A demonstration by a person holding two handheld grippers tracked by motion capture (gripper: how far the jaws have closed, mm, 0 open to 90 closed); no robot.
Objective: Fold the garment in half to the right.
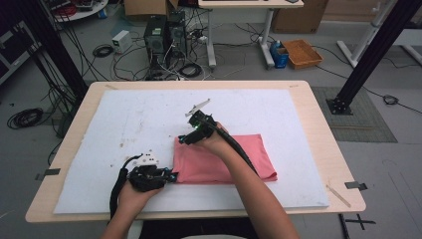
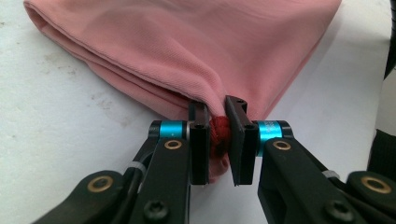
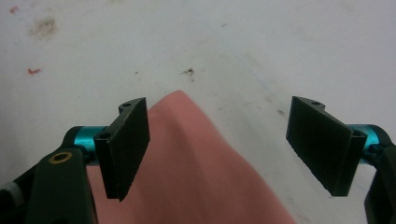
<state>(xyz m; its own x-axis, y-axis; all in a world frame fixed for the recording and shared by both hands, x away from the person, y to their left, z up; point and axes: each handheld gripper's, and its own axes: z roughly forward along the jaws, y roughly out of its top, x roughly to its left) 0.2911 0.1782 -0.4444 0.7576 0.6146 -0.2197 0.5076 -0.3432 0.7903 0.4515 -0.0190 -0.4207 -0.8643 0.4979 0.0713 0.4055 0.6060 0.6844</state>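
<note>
Left claw (image 2: pixel 218 140) clamped on pink cloth (image 1: pixel 224 158) corner at 7 o'clock, anchoring fold; right claw (image 3: pixel 224 144) wide open, empty, poised over 11 o'clock corner.

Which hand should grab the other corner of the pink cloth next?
The right gripper. Its jaws stand wide open over a free corner of the pink cloth, so it probably just needs to close. The left gripper is already shut on its own corner.
</note>
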